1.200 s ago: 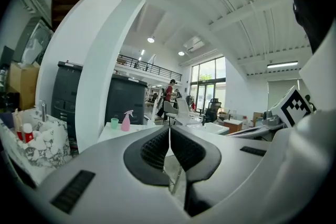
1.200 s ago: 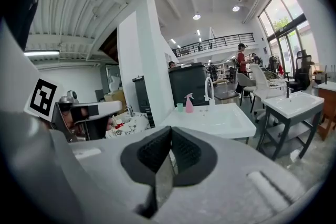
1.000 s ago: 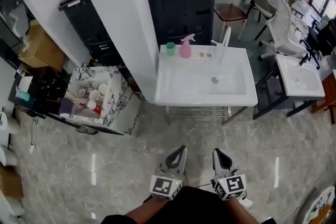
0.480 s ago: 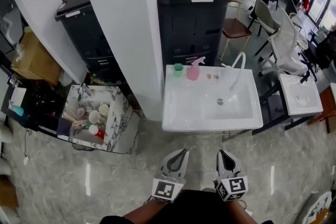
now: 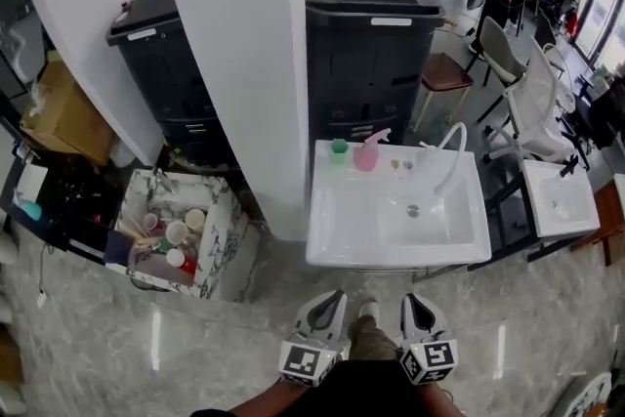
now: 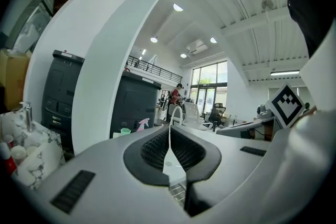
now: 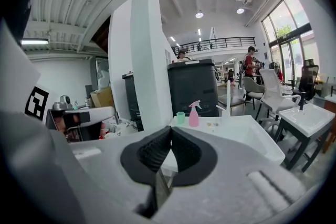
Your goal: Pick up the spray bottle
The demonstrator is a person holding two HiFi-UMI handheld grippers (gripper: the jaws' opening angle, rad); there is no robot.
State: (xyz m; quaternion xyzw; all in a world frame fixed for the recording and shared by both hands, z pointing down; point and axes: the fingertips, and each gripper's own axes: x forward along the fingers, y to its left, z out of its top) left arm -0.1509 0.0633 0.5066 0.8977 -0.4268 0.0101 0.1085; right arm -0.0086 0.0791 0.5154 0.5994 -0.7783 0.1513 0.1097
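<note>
Pink bottle (image 5: 367, 154) stood on the sink's (image 5: 391, 256) back rim, just beside a green cup (image 5: 339, 146). Left gripper (image 5: 333, 300) and right gripper (image 5: 413, 302) hung side by side near the sink's front edge, well apart from the bottle, each with jaws pressed together and nothing between them.

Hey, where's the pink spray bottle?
In the head view, the pink spray bottle stands on the white sink, at its back edge, right of the green cup, left of the faucet.
</note>
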